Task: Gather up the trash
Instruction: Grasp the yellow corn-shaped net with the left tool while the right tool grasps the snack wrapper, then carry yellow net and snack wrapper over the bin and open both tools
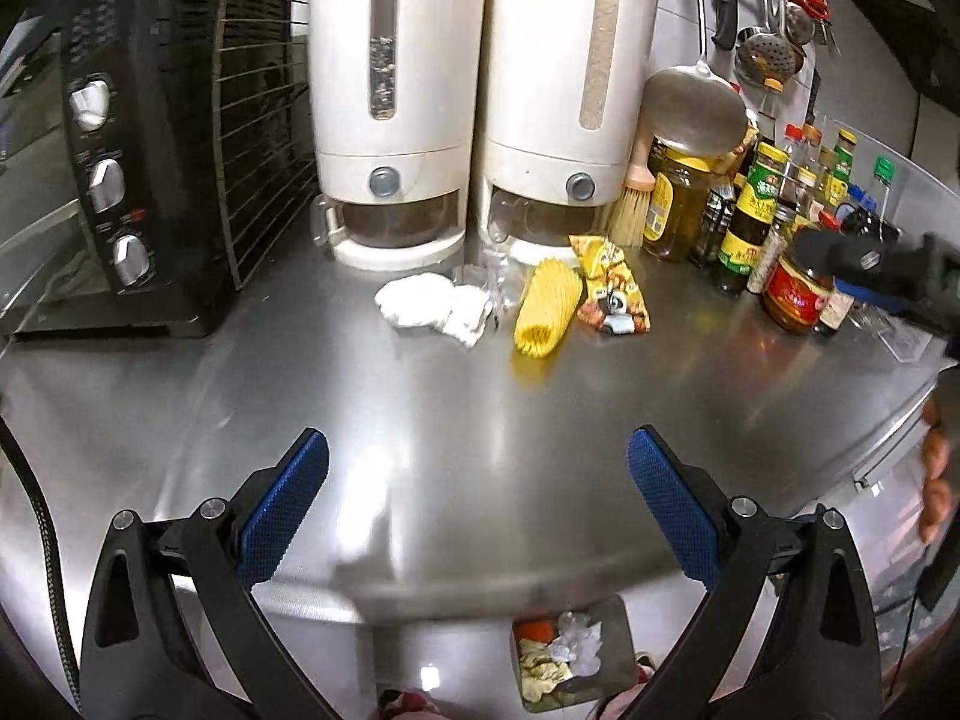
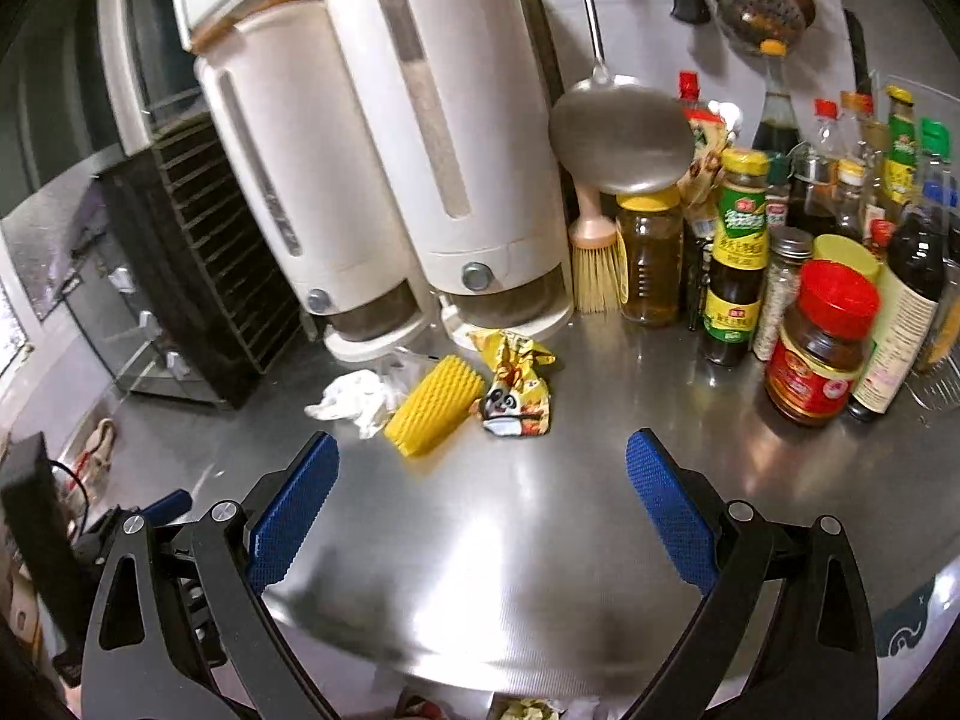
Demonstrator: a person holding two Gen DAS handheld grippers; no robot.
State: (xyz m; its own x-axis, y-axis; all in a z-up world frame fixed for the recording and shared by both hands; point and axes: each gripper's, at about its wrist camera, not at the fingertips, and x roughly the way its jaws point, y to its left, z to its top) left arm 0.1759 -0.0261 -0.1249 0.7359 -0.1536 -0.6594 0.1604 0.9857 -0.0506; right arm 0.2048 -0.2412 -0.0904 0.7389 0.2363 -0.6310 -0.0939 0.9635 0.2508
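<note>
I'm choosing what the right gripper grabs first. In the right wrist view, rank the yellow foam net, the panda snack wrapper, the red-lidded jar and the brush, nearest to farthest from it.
1. Yellow foam net, ahead of the right gripper, slightly left.
2. Panda snack wrapper, just behind the net; nearly a tie.
3. Red-lidded jar, off to the right.
4. Brush, back beside the white dispenser.

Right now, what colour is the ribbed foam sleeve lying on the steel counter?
Yellow; the ribbed foam sleeve shows best in the right wrist view.
</note>
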